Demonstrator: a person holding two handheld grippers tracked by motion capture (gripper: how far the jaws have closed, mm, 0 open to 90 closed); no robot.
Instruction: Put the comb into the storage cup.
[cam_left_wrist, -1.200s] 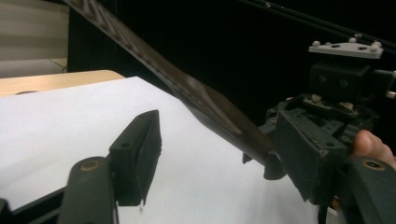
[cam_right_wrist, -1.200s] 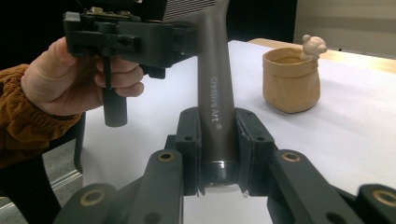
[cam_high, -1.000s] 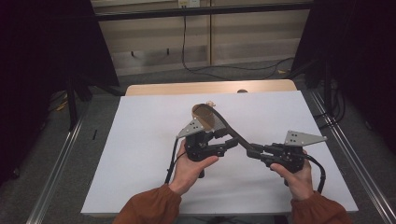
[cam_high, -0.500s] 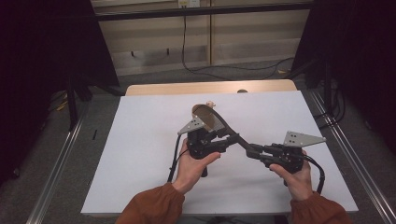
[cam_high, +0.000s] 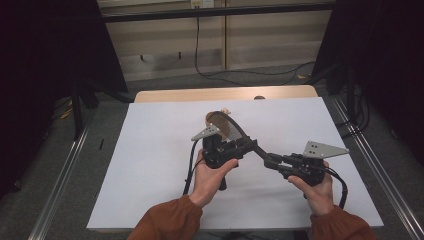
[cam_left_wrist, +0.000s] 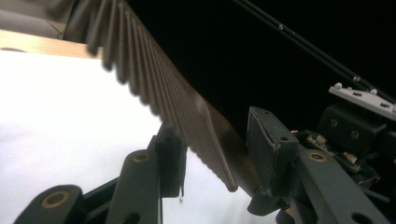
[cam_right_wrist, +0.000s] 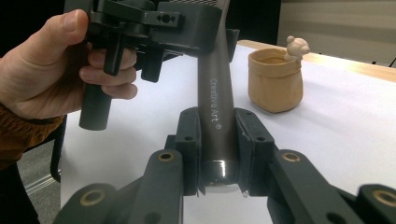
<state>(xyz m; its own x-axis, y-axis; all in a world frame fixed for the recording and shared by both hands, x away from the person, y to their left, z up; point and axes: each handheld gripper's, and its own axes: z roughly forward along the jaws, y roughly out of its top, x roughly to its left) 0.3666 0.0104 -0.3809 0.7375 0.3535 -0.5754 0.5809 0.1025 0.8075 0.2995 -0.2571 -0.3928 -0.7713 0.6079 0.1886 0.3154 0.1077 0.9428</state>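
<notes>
While right gripper (cam_right_wrist: 219, 175) clamps comb (cam_right_wrist: 215, 93) handle, toothed end slants up-left between left gripper (cam_left_wrist: 219, 163) jaws, closing, above desk (cam_high: 150, 150) centre.

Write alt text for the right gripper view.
The right gripper clamps the dark grey handle marked "Creative Art" above a white table. A hand holds the left gripper at upper left; a tan pot stands behind.

- dark brush handle (cam_right_wrist: 215, 93), printed "creative art", raised above the white worktop (cam_high: 150, 150), slanting between both tongs
- its serrated brown blade (cam_left_wrist: 177, 102) tilted upward
</notes>
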